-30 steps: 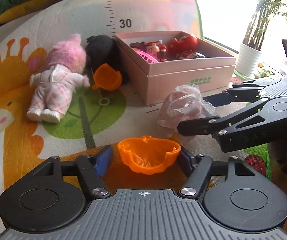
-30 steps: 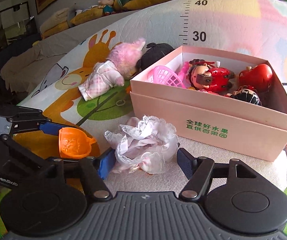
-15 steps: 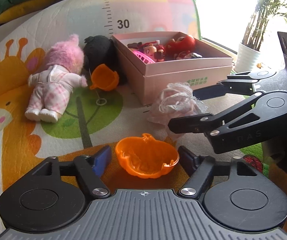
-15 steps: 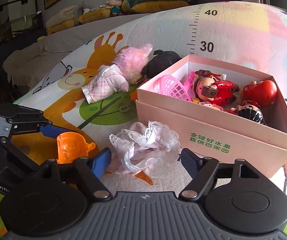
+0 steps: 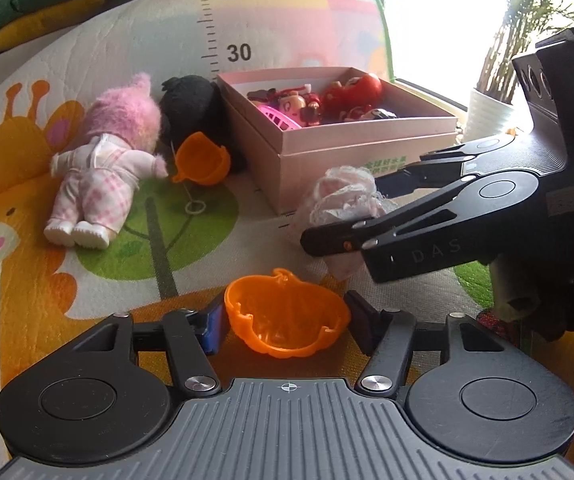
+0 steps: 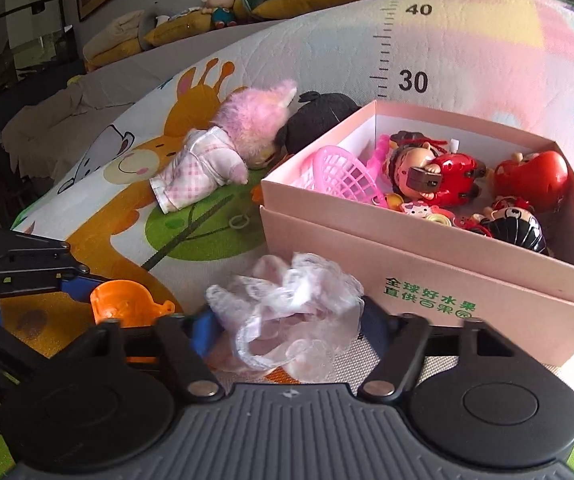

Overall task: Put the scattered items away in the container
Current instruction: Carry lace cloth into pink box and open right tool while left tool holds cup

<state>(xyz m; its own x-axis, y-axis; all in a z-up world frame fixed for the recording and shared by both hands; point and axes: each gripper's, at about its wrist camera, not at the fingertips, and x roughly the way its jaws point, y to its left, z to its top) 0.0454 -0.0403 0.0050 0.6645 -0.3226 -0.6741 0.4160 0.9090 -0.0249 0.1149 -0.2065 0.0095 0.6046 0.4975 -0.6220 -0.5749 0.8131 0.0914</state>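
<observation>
Between the spread fingers of our left gripper (image 5: 285, 314) sits the orange pumpkin half (image 5: 285, 318), ungripped; our right gripper (image 6: 291, 320), likewise unclenched, brackets the lace cloth (image 6: 287, 312) just before the pink box (image 6: 427, 276). We advise centring each item, then closing gently

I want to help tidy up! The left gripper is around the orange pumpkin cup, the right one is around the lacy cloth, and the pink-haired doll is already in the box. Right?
Almost. The pink-haired doll isn't in the pink box; the left wrist view shows it lying on the mat beside it. The left gripper around the orange pumpkin cup and the right gripper around the lacy cloth are correct.
</observation>
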